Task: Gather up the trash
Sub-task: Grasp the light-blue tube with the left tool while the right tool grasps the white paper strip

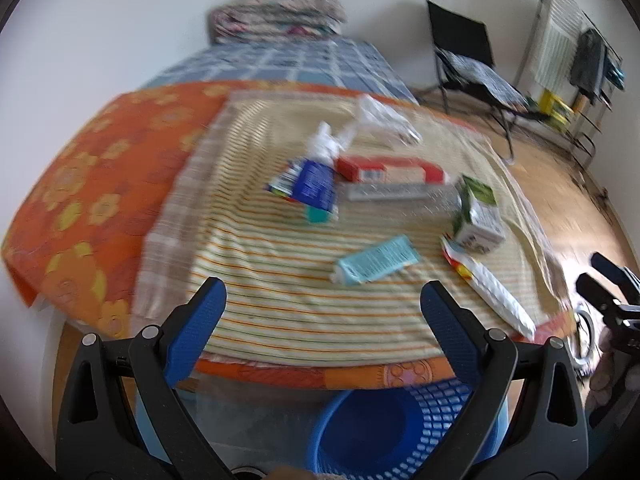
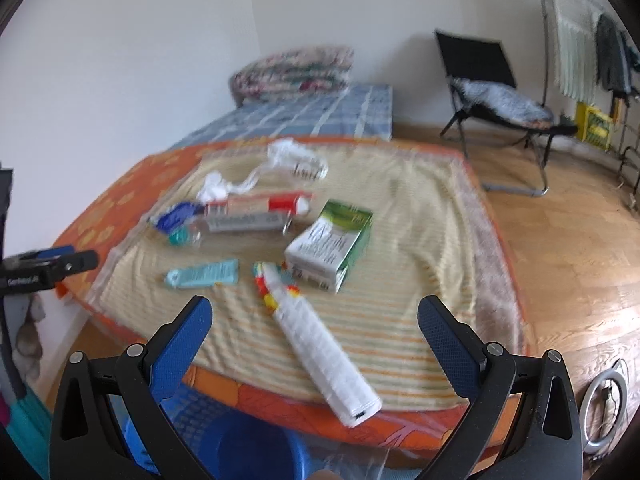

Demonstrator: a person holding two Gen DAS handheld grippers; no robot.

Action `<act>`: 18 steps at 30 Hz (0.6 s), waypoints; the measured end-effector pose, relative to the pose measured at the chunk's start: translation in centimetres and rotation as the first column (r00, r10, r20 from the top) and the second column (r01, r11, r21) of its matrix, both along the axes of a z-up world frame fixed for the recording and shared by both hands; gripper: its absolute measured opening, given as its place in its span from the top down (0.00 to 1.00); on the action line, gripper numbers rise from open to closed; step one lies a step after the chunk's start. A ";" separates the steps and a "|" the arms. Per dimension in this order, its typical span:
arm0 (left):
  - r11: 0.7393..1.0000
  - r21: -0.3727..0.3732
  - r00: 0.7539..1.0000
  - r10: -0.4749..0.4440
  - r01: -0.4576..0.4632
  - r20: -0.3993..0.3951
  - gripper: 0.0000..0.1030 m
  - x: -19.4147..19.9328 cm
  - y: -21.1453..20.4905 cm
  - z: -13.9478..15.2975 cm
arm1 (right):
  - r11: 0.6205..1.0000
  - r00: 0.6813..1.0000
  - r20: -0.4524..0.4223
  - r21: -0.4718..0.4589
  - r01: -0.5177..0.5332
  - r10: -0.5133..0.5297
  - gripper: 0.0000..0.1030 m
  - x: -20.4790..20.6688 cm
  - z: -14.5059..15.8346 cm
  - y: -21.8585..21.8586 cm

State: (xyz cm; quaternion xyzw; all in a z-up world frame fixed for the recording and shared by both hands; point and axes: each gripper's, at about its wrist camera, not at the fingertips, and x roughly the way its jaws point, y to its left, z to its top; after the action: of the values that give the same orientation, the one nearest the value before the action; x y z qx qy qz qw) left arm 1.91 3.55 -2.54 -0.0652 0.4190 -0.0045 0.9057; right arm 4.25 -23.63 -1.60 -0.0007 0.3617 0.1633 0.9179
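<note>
both grippers, left gripper (image 1: 323, 300) and right gripper (image 2: 315, 318), hover with jaws wide apart and empty over the striped cloth (image 2: 404, 216) on the bed. trash on it: 1 green-white carton (image 2: 330, 244), 1 white wrapper (image 2: 320, 344), 1 teal tube (image 2: 204, 274), 1 red-white box (image 1: 390, 169). labels too blurred to read. 1 blue basket (image 1: 384, 428) sits below.
</note>
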 end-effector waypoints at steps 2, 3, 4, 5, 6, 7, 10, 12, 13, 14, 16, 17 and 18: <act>0.998 -0.029 0.998 -0.051 0.050 -0.040 0.03 1.0 -0.4 -0.6 | 1.000 0.998 -0.058 0.002 -0.021 0.021 0.01 0.4 -0.7 0.2; 0.996 -0.053 0.995 -0.075 0.071 -0.065 0.03 1.5 -0.7 -1.1 | 1.000 0.996 -0.089 0.003 -0.031 0.031 0.01 0.6 -1.1 0.4; 0.994 -0.072 0.992 -0.090 0.084 -0.085 0.03 1.9 -0.9 -1.4 | 0.999 0.994 -0.105 0.005 -0.036 0.036 0.01 0.8 -1.3 0.5; 0.991 -0.092 0.989 -0.107 0.097 -0.106 0.03 2.4 -1.2 -1.8 | 0.999 0.990 -0.130 0.009 -0.046 0.047 0.01 1.0 -1.6 0.7; 0.987 -0.108 0.983 -0.129 0.115 -0.127 0.04 3.0 -1.6 -2.3 | 0.999 0.988 -0.144 0.012 -0.053 0.054 0.01 1.0 -1.9 0.9; 0.986 -0.111 0.980 -0.142 0.127 -0.137 0.04 3.4 -1.8 -2.5 | 0.998 0.986 -0.157 0.014 -0.060 0.062 0.01 1.1 -2.1 1.0; 0.983 -0.063 0.970 -0.182 0.175 -0.159 0.05 5.1 -2.8 -2.9 | 0.997 0.979 -0.187 0.011 -0.075 0.076 0.01 1.5 -2.8 1.4; 0.981 -0.031 0.965 -0.195 0.193 -0.172 0.10 6.4 -3.2 -3.4 | 0.997 0.977 -0.200 -0.002 -0.083 0.081 0.01 1.9 -3.3 1.8; 0.980 -0.037 0.962 -0.199 0.196 -0.187 0.14 7.1 -3.2 -3.7 | 0.996 0.976 -0.202 -0.008 -0.086 0.082 0.01 2.0 -3.4 1.9; 0.980 -0.044 0.959 -0.199 0.194 -0.200 0.15 7.8 -3.0 -4.1 | 0.996 0.975 -0.204 -0.016 -0.090 0.085 0.01 2.0 -3.5 1.9; 0.981 -0.076 0.954 -0.194 0.181 -0.228 0.15 9.0 -2.7 -5.1 | 0.995 0.974 -0.208 -0.025 -0.098 0.091 0.01 2.1 -3.8 2.1; 0.981 -0.084 0.952 -0.189 0.174 -0.240 0.15 9.6 -2.5 -5.5 | 0.994 0.973 -0.212 -0.029 -0.102 0.094 0.01 2.2 -4.0 2.2; 0.981 -0.091 0.949 -0.187 0.169 -0.253 0.17 10.3 -2.4 -5.9 | 0.994 0.972 -0.213 -0.033 -0.103 0.093 0.01 2.3 -4.0 2.2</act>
State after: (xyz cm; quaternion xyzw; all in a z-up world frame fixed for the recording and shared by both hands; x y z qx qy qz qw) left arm 12.21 1.19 -8.41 -0.0582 0.5379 -0.0920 0.8359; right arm 6.60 -21.41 -5.63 -0.0214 0.4603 0.1997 0.8647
